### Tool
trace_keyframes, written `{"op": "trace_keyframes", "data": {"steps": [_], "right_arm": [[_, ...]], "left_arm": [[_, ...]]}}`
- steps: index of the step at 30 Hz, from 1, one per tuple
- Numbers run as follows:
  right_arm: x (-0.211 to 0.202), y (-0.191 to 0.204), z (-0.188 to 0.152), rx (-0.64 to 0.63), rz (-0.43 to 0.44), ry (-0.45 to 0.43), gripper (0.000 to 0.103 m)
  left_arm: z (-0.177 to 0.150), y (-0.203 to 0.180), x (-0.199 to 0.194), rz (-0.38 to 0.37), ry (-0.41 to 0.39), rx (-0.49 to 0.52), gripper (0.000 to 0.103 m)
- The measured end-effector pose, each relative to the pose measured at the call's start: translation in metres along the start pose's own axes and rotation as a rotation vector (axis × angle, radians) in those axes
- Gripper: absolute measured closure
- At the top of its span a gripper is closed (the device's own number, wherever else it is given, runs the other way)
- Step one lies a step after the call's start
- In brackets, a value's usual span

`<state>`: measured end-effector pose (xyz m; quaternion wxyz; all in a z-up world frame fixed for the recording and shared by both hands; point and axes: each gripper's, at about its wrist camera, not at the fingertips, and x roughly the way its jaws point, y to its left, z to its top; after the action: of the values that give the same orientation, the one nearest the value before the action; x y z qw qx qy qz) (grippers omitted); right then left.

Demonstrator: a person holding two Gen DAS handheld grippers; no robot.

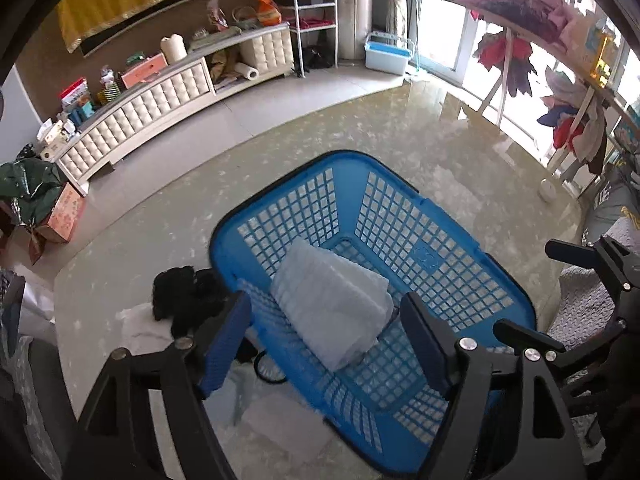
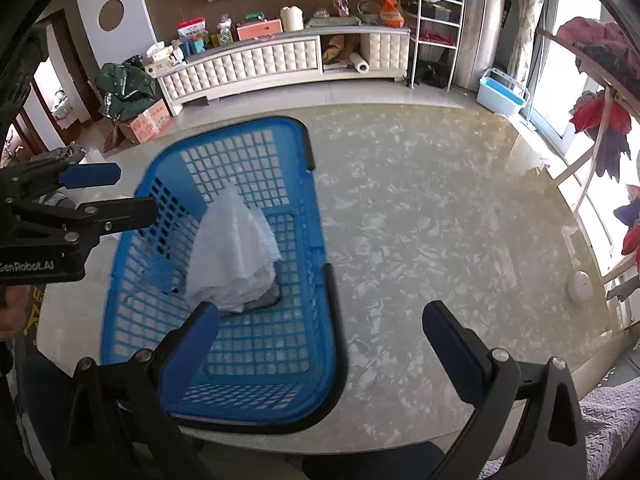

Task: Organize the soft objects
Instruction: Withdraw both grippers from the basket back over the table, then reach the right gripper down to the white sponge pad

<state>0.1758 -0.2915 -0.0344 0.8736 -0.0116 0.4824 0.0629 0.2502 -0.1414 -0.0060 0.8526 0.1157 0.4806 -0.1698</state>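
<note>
Now both claws gape empty: left claw (image 1: 326, 340) hangs over the folded cloth (image 1: 332, 304) in the basket (image 1: 448, 264); the black garment (image 1: 188, 300) lies on the tabletop (image 2: 420, 216), nearest it, to its left.

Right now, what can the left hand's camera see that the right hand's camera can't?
Only the left wrist view shows the black cloth and the white cloth lying on the table beside the basket. Only the right wrist view shows the small round white gadget near the table's far edge. Both show the blue laundry basket with the folded white cloth inside, and both grippers' fingers spread with nothing between them.
</note>
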Motion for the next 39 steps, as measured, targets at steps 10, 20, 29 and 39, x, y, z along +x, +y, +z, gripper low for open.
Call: {"op": "trace_keyframes", "data": {"steps": [10,20,29,39], "right_arm": [[-0.021,0.025,-0.003,-0.017,0.032,-0.048,0.001],[-0.029,0.064,-0.005,-0.085,0.053,-0.069,0.001],[-0.021,0.1,-0.006,-0.134,0.089,-0.055,0.001],[-0.007,0.15,-0.009,-0.215,0.116,-0.027,0.001]], "left_arm": [[-0.029,0.006,-0.053,0.017,-0.081,-0.024,0.009],[-0.07,0.03,-0.083,0.032,-0.126,-0.061,0.009],[-0.103,0.049,-0.099,0.098,-0.13,-0.072,0.009],[-0.138,0.085,-0.102,0.103,-0.108,-0.154,0.009]]}}
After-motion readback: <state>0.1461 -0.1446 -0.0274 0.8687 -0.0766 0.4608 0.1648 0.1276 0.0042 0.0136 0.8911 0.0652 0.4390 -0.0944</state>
